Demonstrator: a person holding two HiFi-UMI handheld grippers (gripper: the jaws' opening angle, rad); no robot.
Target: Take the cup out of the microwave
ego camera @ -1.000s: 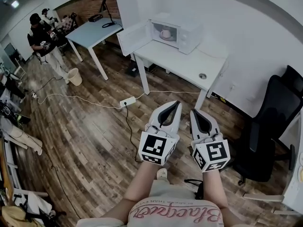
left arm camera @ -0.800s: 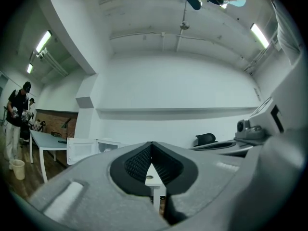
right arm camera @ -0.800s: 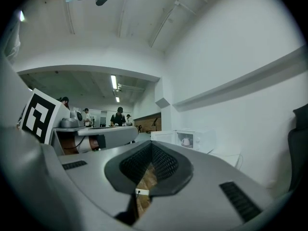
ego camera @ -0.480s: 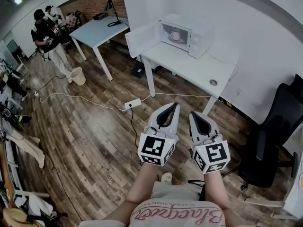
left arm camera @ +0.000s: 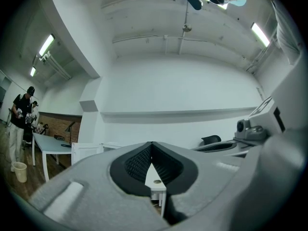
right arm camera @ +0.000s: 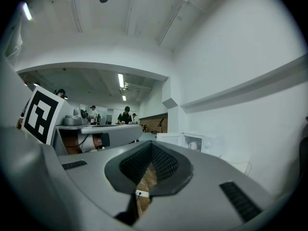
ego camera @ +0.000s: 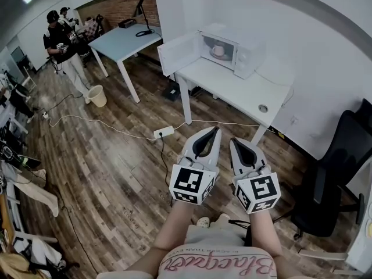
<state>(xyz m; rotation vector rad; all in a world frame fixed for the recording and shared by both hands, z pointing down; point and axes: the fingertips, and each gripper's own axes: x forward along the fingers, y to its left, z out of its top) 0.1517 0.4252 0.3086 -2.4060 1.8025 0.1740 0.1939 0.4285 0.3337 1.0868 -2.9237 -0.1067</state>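
Cup (ego camera: 218, 51): pale pink, upright on the floor of the open microwave (ego camera: 251, 56). It is well apart from both grippers, and nothing touches it.

Wood-plank floor (ego camera: 104, 167): fills most of the head view. A white cable (ego camera: 87, 121) trails across it to a power strip (ego camera: 164, 132) lying just in front of the white table's near leg.

White table (ego camera: 232, 92): stands against the white wall. The microwave sits at its far end. The rest of the top is bare except for 1 small round fitting (ego camera: 263, 107) near the right edge.

Black office chair (ego camera: 334, 161): right of the white table, near the wall.

Blue table (ego camera: 122, 39): further back and to the left of the white table.

Person in a dark top (ego camera: 58, 39): stands far left, beyond the blue table. A pale waste bin (ego camera: 97, 96) is on the floor near them.

Microwave door (ego camera: 179, 53): swung fully out to the left, so the cavity is exposed and the cup is in plain sight.

Left gripper (ego camera: 216, 129): the jaw tips meet and nothing is gripped. Behind the tips is only a narrow diamond gap, and a strip of the white table shows through it.

Right gripper (ego camera: 233, 139): the jaw tips are pressed together and it is empty. Floor planks show through the gap behind them.

The 2 grippers are held side by side close to the body, pointing toward the white table.

Marker cubes: 1 on the rear of each gripper, left cube (ego camera: 190, 183) and right cube (ego camera: 259, 192).
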